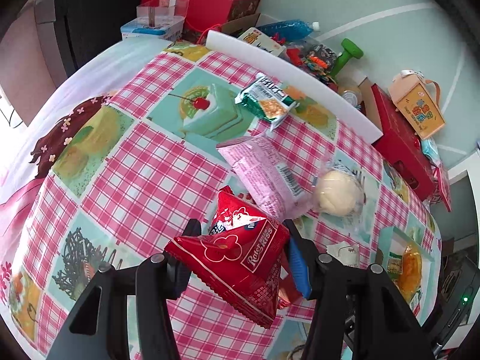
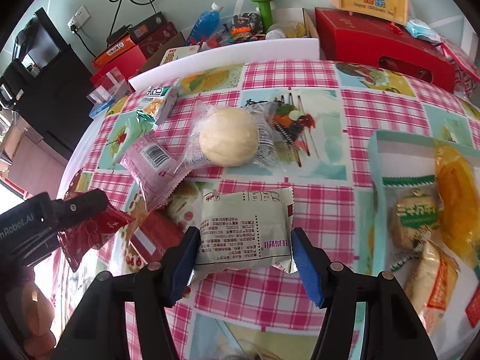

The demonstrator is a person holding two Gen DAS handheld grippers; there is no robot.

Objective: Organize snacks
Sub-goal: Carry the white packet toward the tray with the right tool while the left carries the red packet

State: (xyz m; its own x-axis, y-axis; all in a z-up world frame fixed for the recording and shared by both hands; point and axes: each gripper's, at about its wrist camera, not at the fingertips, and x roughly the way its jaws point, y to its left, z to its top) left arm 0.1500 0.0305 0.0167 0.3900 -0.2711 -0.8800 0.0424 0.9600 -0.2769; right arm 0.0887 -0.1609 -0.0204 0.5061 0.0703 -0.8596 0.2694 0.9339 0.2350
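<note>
My left gripper [image 1: 241, 255] is shut on a red snack packet [image 1: 237, 258] and holds it over the checked tablecloth; it also shows in the right wrist view [image 2: 90, 228]. My right gripper [image 2: 246, 249] is shut on a pale grey-green snack packet [image 2: 246, 228]. On the cloth lie a pink packet [image 1: 261, 171], a round bun in clear wrap [image 1: 339, 193], and a green cracker packet [image 1: 267, 99]. A light blue box [image 2: 390, 141] at the right holds several snacks, among them an orange packet [image 2: 456, 201].
A white foam strip [image 1: 294, 69] runs along the table's far edge. Behind it stand red boxes [image 1: 402, 147], a green dumbbell [image 1: 348, 54], a blue bottle [image 1: 285, 28] and a peach-coloured box [image 1: 417, 105]. A black cabinet [image 2: 45, 90] is at the left.
</note>
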